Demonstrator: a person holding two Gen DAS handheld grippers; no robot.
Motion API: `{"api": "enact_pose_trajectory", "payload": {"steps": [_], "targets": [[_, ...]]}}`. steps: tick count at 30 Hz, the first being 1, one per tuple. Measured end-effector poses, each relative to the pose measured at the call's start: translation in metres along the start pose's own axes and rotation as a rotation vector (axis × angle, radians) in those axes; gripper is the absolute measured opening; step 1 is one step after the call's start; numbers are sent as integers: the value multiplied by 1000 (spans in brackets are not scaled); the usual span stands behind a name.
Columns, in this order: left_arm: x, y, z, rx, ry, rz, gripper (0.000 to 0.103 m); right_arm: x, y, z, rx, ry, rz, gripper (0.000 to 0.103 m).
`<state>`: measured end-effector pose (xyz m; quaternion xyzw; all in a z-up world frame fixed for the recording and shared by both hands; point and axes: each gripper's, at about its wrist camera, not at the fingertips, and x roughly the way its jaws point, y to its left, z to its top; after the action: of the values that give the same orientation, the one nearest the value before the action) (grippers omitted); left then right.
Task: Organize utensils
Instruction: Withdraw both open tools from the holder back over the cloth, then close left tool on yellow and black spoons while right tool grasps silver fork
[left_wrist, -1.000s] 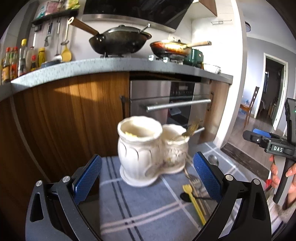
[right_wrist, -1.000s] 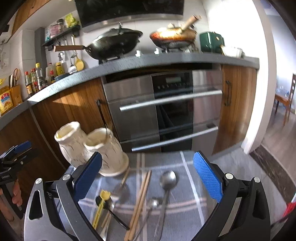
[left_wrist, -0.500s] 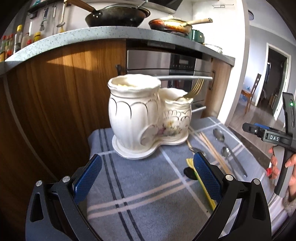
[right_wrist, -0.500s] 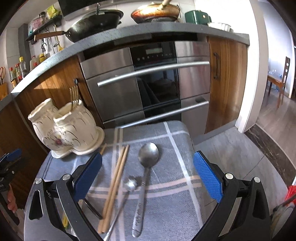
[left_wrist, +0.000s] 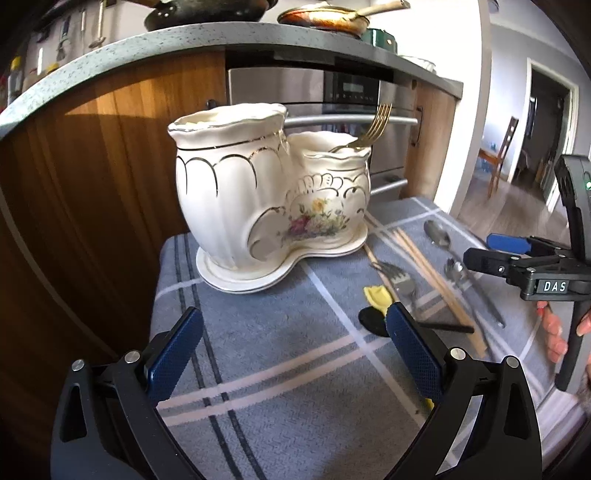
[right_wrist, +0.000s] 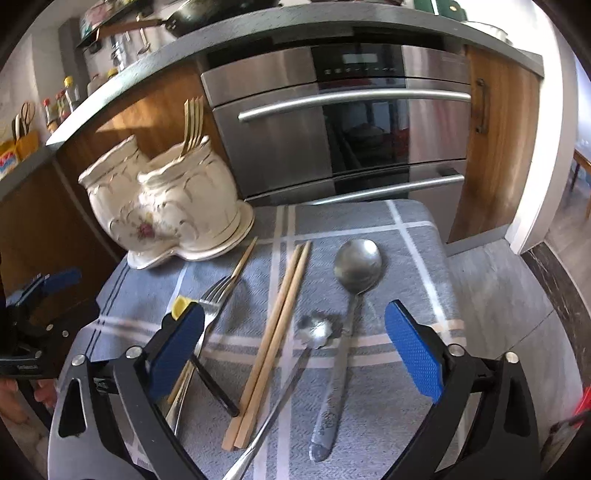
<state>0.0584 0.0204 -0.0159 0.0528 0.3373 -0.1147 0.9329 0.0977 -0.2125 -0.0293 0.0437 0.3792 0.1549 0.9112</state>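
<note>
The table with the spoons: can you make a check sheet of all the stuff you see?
Surface: grey striped cloth, flat.
Job's things: white holder with gold fork standing in it; chopsticks, big spoon, small spoon, steel fork, yellow utensil, black utensil lying loose.
Clutter: nothing seen.
Grippers: left tool open, empty; right tool open, jaws just closing, spoons and chopsticks between, untouched.
Cables: nothing seen.
Surroundings: oven, wooden cabinets, counter.

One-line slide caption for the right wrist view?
Open right gripper above chopsticks and spoons on checked cloth.
</note>
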Motion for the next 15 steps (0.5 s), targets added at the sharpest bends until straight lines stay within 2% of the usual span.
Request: {"api": "enact_pose_trajectory", "payload": {"steps": [1,3,10,11,15], "targets": [[2,0,0,1,9,8,98,2,3,-1,-7,8,7,84],[3,3,0,-12,18,-5,98,9,12,-4,-35,41,27,68],[3,10,0,-29,29,-26,98,9,42,-14,-153,80,96,38],[3,10,-1,-25,29,-33,98,10,45,-15,-165,85,104,31],[4,6,-3,-7,38,-55,98,10,49,-15,-169,73,110,29]]}}
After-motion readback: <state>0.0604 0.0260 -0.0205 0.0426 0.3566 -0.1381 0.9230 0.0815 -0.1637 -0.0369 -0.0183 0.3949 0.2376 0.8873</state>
